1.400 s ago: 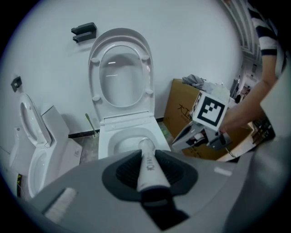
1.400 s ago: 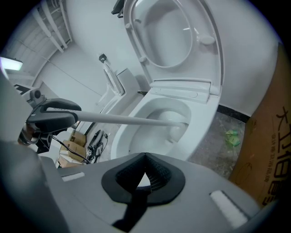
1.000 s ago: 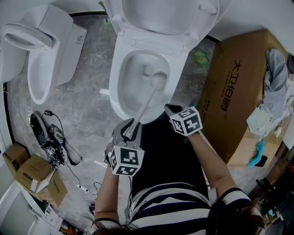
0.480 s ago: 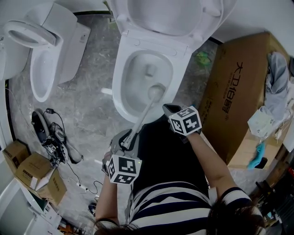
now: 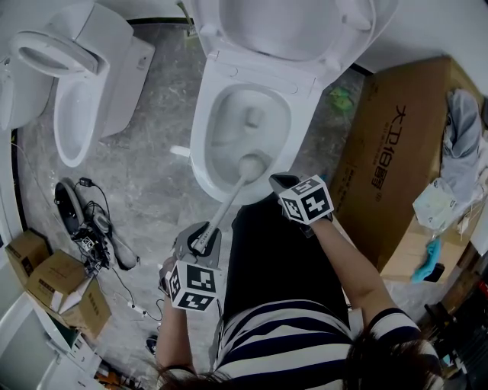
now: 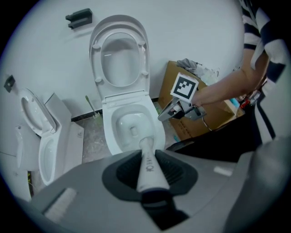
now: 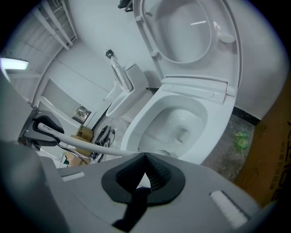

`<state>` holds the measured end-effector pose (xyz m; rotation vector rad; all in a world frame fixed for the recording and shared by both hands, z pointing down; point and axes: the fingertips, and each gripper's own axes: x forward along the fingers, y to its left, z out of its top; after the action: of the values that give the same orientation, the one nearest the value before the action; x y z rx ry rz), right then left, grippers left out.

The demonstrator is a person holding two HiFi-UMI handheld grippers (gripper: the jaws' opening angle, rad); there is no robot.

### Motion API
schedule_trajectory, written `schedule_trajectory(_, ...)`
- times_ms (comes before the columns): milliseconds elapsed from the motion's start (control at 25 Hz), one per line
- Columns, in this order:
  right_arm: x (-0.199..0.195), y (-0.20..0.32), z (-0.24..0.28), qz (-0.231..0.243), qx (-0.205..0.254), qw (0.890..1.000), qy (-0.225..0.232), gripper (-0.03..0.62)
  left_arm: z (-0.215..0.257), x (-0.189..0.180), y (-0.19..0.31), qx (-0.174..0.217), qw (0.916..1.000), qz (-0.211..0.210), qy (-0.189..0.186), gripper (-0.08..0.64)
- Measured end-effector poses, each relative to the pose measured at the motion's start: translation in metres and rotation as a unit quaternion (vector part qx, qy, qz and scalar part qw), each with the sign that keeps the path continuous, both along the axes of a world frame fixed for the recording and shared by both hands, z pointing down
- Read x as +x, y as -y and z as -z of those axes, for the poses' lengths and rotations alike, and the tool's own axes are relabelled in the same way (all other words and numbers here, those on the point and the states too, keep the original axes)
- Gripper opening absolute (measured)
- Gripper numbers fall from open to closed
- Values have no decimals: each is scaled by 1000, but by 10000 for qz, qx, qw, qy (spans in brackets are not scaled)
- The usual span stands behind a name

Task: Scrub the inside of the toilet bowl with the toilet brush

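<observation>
The white toilet bowl stands open with its lid raised. A white toilet brush rests with its head inside the bowl by the near rim, its handle slanting back to my left gripper. That gripper is shut on the handle, seen clamped between the dark pads in the left gripper view. My right gripper hovers just beyond the bowl's near right edge, shut and empty. In the right gripper view the handle crosses below the bowl.
A second toilet stands at the left. A large cardboard box lies to the right, with cloths and bags on it. Small boxes and tangled cables sit on the floor at lower left. A person's legs are directly below.
My left gripper drew back toward the person, pulling the brush head from the bowl's middle right to its near rim. The right gripper stayed put.
</observation>
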<state>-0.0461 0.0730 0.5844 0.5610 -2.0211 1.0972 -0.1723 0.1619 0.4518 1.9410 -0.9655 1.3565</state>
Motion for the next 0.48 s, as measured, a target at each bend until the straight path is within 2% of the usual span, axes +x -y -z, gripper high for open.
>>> schedule_trajectory(480, -5, -5, -2, 178, -26, 9998, -18, -5, 9, -27, 6, -197, 9976, -336, 578, 0)
